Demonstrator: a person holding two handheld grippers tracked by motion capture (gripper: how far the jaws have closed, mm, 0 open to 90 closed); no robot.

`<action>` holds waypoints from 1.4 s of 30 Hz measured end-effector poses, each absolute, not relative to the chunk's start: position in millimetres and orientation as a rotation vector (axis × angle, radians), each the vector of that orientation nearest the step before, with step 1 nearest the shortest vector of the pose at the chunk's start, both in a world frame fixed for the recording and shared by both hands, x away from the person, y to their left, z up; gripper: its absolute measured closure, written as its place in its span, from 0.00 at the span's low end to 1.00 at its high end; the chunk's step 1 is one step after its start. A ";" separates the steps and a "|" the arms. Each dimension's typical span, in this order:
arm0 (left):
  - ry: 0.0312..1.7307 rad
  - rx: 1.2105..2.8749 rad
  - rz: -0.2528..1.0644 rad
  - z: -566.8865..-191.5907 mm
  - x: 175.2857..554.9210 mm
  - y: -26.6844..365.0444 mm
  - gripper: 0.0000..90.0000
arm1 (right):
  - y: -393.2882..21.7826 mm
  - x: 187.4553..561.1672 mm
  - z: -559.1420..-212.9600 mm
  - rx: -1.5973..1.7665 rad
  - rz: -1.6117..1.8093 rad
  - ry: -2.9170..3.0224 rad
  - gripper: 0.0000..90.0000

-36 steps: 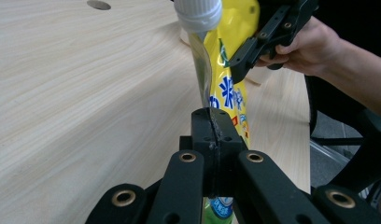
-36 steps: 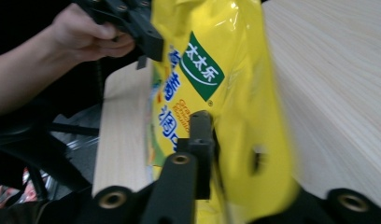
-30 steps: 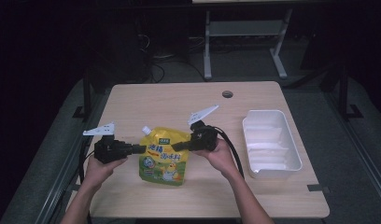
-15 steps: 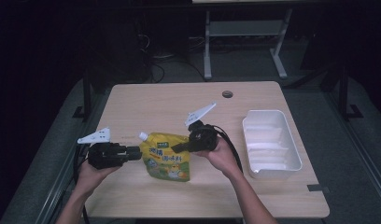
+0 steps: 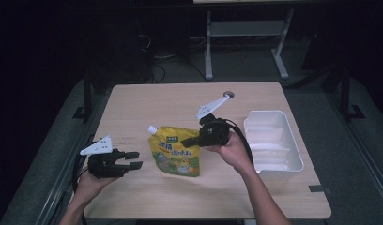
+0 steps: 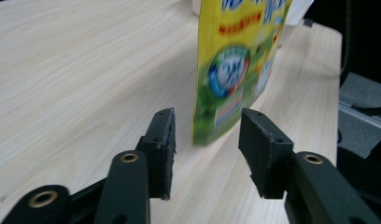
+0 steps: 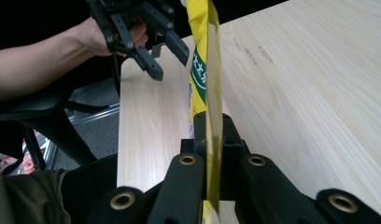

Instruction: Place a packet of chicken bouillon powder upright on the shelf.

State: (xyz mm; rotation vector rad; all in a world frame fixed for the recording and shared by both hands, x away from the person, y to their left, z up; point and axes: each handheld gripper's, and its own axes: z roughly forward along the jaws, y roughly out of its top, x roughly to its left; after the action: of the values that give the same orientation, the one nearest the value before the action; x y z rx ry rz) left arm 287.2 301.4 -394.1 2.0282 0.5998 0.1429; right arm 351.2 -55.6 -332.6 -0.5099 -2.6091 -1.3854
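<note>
Pouch (image 5: 174,151) pinched by right gripper (image 5: 189,140) fingers; left gripper (image 5: 133,160) fingers, just opening, hold nothing.

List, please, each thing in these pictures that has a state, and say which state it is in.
Left gripper: open, jaws just been opening, nothing between the pads, apart from the pouch.
Right gripper: shut on the pouch's edge.
Yellow pouch: held up by the right gripper, white cap on.
White tray: empty, on the table.

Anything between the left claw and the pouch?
Nothing: high view shows bare table between the open left claw and the yellow pouch, held by the right claw.
</note>
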 end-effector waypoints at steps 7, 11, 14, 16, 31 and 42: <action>0.621 2.044 0.151 -403.5 284.2 300.1 0.54 | -67.0 351.5 -328.4 -0.540 -1.385 -2.628 1.00; 0.640 2.052 0.160 -408.7 283.2 301.4 0.45 | -75.0 352.1 -326.2 -0.546 -1.400 -2.623 1.00; 0.650 2.059 0.164 -411.9 283.1 302.6 0.42 | -80.6 351.1 -322.3 -0.549 -1.388 -2.630 1.00; 0.659 2.058 0.164 -413.6 282.9 303.4 0.41 | -83.1 350.3 -319.4 -0.540 -1.392 -2.641 1.00; 0.681 2.073 0.215 -418.4 280.7 303.2 0.28 | -109.8 348.0 -300.3 -0.567 -1.440 -2.649 1.00; 0.679 2.071 0.221 -420.0 281.0 303.3 0.28 | -129.2 347.3 -283.0 -0.579 -1.468 -2.668 1.00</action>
State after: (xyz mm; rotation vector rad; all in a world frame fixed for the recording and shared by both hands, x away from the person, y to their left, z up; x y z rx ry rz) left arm 281.0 303.3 -420.0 2.0713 0.6787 0.2210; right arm 347.3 -129.2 -283.0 -0.5793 -2.6681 -1.4681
